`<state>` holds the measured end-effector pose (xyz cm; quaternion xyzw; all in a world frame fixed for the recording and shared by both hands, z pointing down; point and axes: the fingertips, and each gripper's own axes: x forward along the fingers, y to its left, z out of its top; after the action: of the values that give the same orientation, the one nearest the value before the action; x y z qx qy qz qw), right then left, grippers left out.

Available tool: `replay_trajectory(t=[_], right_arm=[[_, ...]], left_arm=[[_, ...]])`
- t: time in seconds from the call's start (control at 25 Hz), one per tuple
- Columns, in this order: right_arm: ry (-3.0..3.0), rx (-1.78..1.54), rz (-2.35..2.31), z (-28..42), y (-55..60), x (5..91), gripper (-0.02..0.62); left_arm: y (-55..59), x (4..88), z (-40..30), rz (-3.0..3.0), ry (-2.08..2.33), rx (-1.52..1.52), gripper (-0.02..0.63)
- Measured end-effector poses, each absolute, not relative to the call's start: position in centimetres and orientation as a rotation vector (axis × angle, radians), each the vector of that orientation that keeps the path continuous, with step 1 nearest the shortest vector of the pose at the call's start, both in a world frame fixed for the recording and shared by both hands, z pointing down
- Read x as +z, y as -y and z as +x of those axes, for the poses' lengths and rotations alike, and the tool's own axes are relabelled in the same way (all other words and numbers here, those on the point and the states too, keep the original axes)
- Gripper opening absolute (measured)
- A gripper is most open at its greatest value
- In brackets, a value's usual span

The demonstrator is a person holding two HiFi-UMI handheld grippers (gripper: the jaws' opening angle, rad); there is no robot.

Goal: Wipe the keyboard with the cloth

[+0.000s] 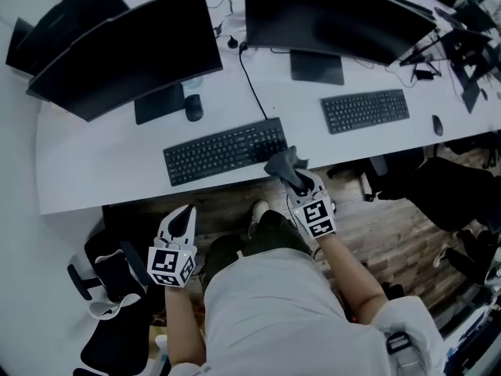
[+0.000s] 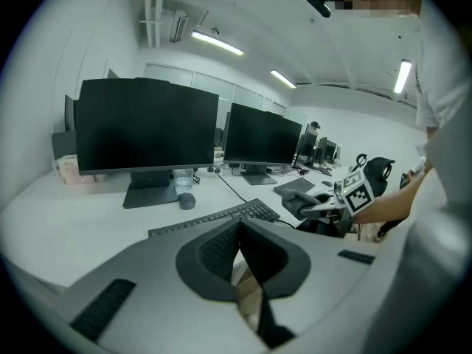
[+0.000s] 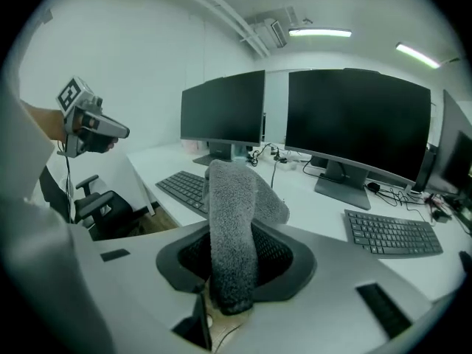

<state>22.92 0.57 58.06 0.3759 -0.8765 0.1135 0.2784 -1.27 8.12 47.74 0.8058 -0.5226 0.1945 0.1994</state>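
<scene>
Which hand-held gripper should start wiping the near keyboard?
Right. The right hand-held gripper is shut on the grey cloth, at the right end of the near keyboard. The left hand-held gripper is shut, empty, and back off the desk edge.

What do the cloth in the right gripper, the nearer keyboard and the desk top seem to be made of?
Cloth: grey microfibre or terry, probably; fuzzy pile, soft fold.
Keyboard: black matt plastic, likely; dull keys without glare.
Desk top: white smooth laminate, perhaps; even, seamless surface.
</scene>
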Motion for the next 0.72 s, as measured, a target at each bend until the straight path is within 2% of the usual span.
replay_trajectory(t=[0.72], right_arm=[[2.165,0.539,1.185,21.2,4.8,65.5,0.124]], left_arm=[[-0.8,49.6,-5.7,2.311,1.226,0.601,0.003]])
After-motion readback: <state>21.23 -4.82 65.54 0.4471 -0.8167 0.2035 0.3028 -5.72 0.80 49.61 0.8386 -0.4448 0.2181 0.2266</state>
